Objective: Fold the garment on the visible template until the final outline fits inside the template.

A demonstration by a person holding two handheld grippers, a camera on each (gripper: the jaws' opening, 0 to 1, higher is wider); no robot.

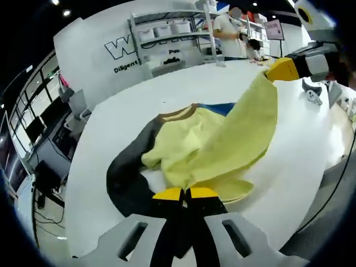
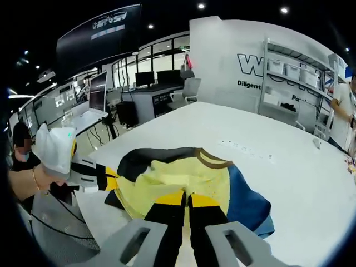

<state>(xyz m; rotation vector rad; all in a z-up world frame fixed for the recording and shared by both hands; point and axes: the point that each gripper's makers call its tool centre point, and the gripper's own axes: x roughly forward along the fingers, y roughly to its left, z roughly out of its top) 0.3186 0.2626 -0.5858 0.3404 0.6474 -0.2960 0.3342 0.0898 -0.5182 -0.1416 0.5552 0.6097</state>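
Both tools pinch yellow garment point(image 1: 222, 133) hem: left tool point(image 1: 185, 193) near edge, right tool point(image 2: 188, 196) far corner, lifting fabric over desk point(image 1: 183, 83) to fold inward.

Left hand-held gripper point(image 1: 186, 193): jaws closed on a yellow sweater point(image 1: 222, 139) hem, near. Right hand-held gripper point(image 2: 186, 198): jaws likewise clamped on the sweater, lifted far right. A gloved hand point(image 2: 54, 151) grips the left tool's handle.

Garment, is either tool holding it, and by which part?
Both hold the garment: the left tool pinches its yellow hem edge, the right tool another yellow edge, lifted off the table.
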